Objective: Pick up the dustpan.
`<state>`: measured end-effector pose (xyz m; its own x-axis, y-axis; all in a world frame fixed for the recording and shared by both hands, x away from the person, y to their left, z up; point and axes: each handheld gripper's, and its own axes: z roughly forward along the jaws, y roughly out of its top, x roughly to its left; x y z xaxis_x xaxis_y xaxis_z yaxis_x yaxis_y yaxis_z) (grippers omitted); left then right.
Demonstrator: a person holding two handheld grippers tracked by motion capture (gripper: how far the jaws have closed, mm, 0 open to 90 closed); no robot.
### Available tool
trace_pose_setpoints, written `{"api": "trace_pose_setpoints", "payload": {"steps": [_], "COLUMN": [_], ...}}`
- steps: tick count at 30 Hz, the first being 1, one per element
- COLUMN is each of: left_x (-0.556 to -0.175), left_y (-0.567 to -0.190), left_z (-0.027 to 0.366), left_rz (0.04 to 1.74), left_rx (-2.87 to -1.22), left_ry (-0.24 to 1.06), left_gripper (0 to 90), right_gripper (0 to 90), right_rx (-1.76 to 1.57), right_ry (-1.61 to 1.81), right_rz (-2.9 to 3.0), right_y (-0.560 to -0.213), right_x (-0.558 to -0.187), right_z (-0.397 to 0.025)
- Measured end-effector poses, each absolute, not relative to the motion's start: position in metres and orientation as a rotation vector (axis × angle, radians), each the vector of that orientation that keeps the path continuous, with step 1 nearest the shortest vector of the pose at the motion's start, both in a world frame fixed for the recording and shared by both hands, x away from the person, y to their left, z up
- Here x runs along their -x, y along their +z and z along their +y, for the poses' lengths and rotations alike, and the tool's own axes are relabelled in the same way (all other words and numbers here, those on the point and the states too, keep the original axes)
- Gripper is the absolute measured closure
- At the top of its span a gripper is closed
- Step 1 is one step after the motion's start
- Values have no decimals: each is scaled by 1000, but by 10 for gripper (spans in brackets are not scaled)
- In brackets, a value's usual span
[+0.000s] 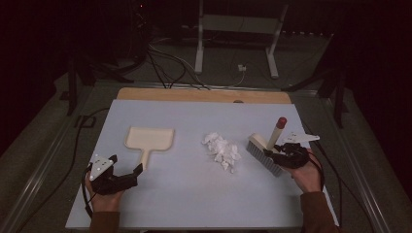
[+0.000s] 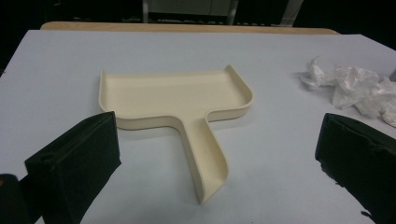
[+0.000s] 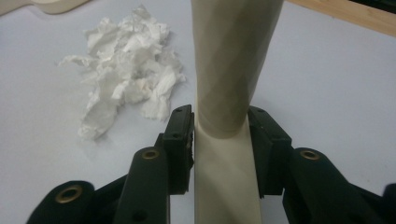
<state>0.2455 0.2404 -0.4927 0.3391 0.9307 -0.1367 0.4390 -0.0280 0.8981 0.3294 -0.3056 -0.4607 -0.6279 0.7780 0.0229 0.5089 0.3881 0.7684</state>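
The left gripper is held wide open, empty, just short of the handle of the cream plastic dustpan. A crumpled white paper heap lies mid-table. The cream red-tipped brush is clamped by the right gripper.

Dustpan left on table, paper scraps centre, brush right.
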Motion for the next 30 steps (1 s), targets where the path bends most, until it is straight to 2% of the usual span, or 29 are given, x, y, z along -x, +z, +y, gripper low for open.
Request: {"api": "trace_pose_setpoints", "payload": {"steps": [13,30], "left_x": [-251,-276], "left_y": [-481,-471], "left_z": [238,235], "left_rz": [1292,1348], "left_rx": [-1673,-1757], "left_ry": [633,588], "left_gripper": [7,6], "right_gripper": [642,670], "right_rx": [-1166,-1166], "right_ry": [1091,1042], "right_rz": [2301,2255], "right_y": [-463,-463], "right_x": [-336,-332], "right_z": [-296,-287]}}
